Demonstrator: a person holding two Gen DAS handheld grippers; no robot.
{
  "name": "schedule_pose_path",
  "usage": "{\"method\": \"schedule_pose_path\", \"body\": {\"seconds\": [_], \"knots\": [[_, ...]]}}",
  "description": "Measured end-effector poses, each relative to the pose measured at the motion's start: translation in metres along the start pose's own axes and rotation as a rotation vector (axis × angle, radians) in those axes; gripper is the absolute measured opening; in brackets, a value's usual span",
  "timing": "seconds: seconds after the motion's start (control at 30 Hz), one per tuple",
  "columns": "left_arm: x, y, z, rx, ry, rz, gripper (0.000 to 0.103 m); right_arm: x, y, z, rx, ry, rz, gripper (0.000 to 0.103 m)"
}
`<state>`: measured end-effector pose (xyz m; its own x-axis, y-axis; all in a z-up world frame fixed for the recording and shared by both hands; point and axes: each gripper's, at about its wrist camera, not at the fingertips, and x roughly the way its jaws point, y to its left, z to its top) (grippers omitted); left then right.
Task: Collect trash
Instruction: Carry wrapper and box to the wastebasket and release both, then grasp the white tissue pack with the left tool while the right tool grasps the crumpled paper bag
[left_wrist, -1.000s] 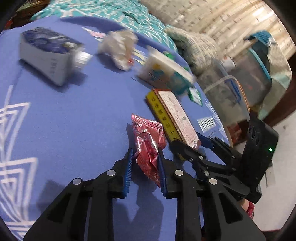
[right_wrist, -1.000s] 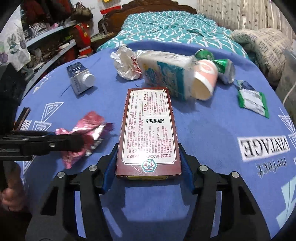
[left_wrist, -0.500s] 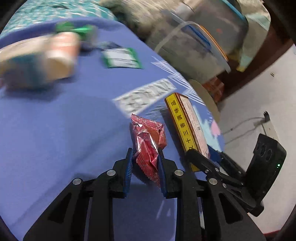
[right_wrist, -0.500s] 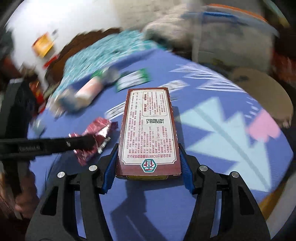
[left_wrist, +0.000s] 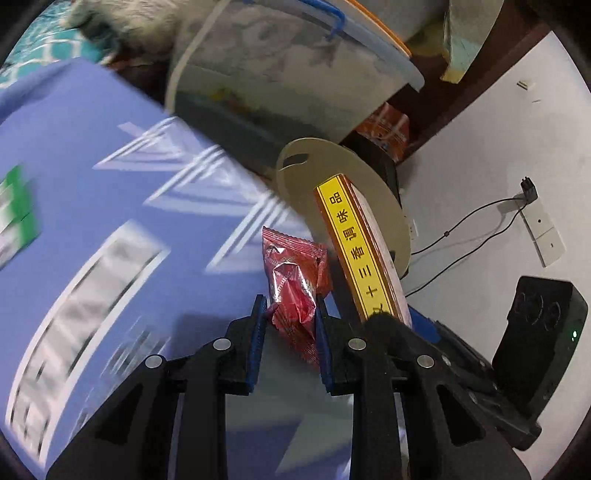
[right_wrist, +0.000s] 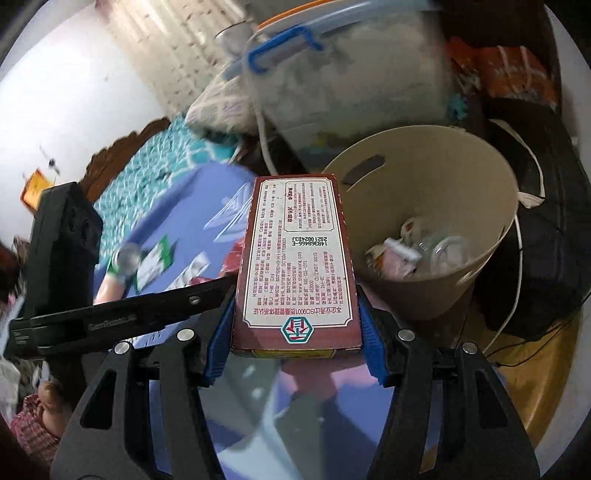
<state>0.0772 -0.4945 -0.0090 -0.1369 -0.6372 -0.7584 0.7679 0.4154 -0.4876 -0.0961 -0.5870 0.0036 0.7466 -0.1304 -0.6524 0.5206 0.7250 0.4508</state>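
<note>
left wrist view: the left gripper is clamped on a crumpled red foil wrapper, its blue pads pressed against both sides, same hold as half a second ago. the view has swung off the blue-clothed counter toward its edge, so the beige trash bin, barely seen before, now sits just past the wrapper. the spice box, yellow edge showing, stands right beside the wrapper in front of the bin's rim.

right wrist view: the right gripper is closed on the maroon spice box, gripped by its long sides with the printed panel up. the trash bin has come much nearer; its open mouth, with scraps inside, lies just right of the box's far end. the left gripper reaches in from the left.
</note>
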Motion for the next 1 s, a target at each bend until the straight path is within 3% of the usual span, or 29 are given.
{"method": "schedule_pose_path", "body": {"seconds": [0.13, 0.17, 0.23, 0.27, 0.3, 0.37, 0.5, 0.57, 0.7, 0.77, 0.87, 1.0], "knots": [[0.03, -0.023, 0.033, 0.04, -0.002, 0.009, 0.028, 0.006, -0.02, 0.024, 0.049, -0.031, -0.058, 0.062], [0.035, -0.029, 0.04, 0.045, -0.013, 0.018, 0.039, 0.007, -0.028, 0.029, 0.069, -0.037, -0.064, 0.064], [0.042, -0.035, 0.051, 0.035, -0.025, 0.008, 0.06, 0.009, -0.043, 0.037, 0.102, -0.061, -0.091, 0.085], [0.044, -0.037, 0.056, 0.021, -0.03, 0.002, 0.071, 0.008, -0.05, 0.04, 0.128, -0.081, -0.113, 0.09], [0.045, -0.039, 0.06, 0.015, -0.038, 0.012, 0.076, 0.004, -0.056, 0.04, 0.151, -0.102, -0.126, 0.09], [0.04, -0.04, 0.062, 0.015, -0.06, 0.044, 0.078, -0.004, -0.062, 0.039, 0.174, -0.131, -0.122, 0.089], [0.02, -0.034, 0.052, 0.009, -0.082, 0.024, 0.078, -0.023, -0.055, 0.027, 0.172, -0.181, -0.124, 0.085], [-0.004, -0.022, 0.037, -0.013, -0.11, -0.007, 0.078, -0.03, -0.043, 0.024, 0.156, -0.2, -0.117, 0.08], [-0.05, -0.003, 0.003, -0.014, -0.163, 0.031, 0.078, -0.03, -0.006, 0.024, 0.098, -0.194, -0.042, 0.068], [-0.074, 0.011, -0.019, -0.016, -0.187, 0.065, 0.078, -0.021, 0.023, 0.021, 0.041, -0.146, 0.017, 0.059], [-0.113, 0.041, -0.059, -0.053, -0.214, 0.111, 0.078, 0.001, 0.073, 0.01, -0.037, -0.056, 0.122, 0.056], [-0.164, 0.095, -0.116, -0.183, -0.248, 0.154, 0.077, 0.044, 0.15, -0.008, -0.14, 0.117, 0.273, 0.053]]}}
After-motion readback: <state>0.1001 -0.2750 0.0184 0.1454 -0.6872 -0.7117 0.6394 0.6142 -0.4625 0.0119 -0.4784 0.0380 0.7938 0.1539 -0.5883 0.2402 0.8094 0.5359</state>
